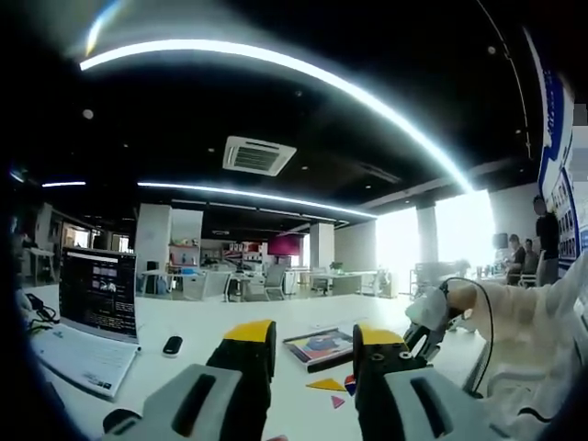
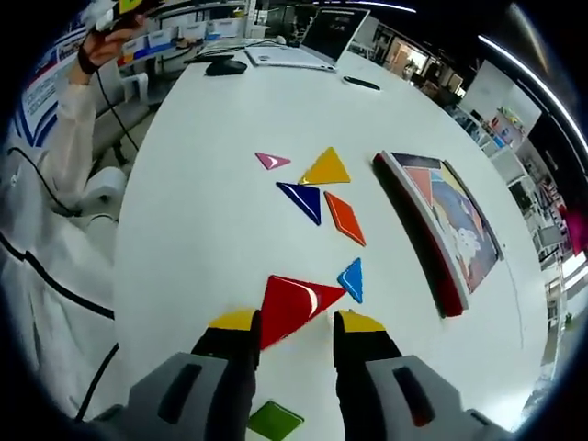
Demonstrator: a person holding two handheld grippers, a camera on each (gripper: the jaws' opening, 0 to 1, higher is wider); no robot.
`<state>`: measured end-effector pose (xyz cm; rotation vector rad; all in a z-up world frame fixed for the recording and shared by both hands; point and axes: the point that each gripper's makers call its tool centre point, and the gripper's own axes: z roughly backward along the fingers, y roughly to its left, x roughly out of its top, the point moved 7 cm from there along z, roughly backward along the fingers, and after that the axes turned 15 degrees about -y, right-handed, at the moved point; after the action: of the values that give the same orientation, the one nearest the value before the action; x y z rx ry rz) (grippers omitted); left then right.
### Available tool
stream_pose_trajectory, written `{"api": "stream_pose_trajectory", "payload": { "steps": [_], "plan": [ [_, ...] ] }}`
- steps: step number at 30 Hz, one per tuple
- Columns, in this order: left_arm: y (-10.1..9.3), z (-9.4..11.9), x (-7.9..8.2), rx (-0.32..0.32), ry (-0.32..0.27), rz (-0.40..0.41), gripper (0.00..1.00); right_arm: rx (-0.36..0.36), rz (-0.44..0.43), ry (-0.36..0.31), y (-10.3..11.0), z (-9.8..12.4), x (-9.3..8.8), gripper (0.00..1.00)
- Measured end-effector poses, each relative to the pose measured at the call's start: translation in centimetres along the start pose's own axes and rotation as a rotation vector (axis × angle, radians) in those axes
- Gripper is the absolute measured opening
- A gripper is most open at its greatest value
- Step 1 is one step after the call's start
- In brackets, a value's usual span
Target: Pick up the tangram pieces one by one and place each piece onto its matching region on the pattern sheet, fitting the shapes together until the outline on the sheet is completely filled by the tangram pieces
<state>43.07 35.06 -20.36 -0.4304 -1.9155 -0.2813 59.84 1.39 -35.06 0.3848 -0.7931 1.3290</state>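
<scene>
Tangram pieces, glossy flat plastic, on white surface [image 2: 193,211]: red triangle [image 2: 292,307] between parted right gripper [image 2: 292,320] fingers; blue triangle [image 2: 352,278], orange parallelogram [image 2: 344,218], navy triangle [image 2: 302,199], yellow triangle [image 2: 326,169], pink triangle [image 2: 272,161], green square [image 2: 275,421]. Left gripper [image 1: 314,337] fingers apart, empty.

The right tool [image 2: 296,323] hung open over the white bench [image 2: 202,211], its jaws either side of the red triangle's [image 2: 289,306] wide end. A small blue triangle [image 2: 352,278] lay just beside it. Farther off lay orange [image 2: 344,219], navy [image 2: 302,200], yellow [image 2: 326,169] and pink [image 2: 272,161] pieces, with a green piece [image 2: 275,421] near the tool's base.
</scene>
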Motion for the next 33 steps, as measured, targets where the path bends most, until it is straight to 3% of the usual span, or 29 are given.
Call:
{"api": "stream_pose_trajectory", "payload": {
  "steps": [9, 13, 17, 23, 33],
  "plan": [
    [0.2, 0.4, 0.4, 0.007, -0.016, 0.002, 0.35, -0.002, -0.074, 0.008, -1.1, 0.4, -0.9, 0.34],
    [0.4, 0.5, 0.5, 0.013, -0.018, 0.000, 0.35, 0.032, -0.131, -0.055, -0.2, -0.2, 0.4, 0.34],
    [0.3, 0.4, 0.5, 0.007, -0.016, -0.001, 0.35, 0.019, -0.128, -0.019, -0.2, -1.2, 0.6, 0.34],
    [0.3, 0.5, 0.5, 0.008, -0.018, -0.001, 0.35, -0.008, -0.222, -0.023, -0.4, -1.6, 0.6, 0.32],
    [0.4, 0.5, 0.6, 0.008, -0.021, -0.002, 0.35, -0.022, -0.228, -0.032, -0.3, -1.6, 0.6, 0.30]
  ]
}}
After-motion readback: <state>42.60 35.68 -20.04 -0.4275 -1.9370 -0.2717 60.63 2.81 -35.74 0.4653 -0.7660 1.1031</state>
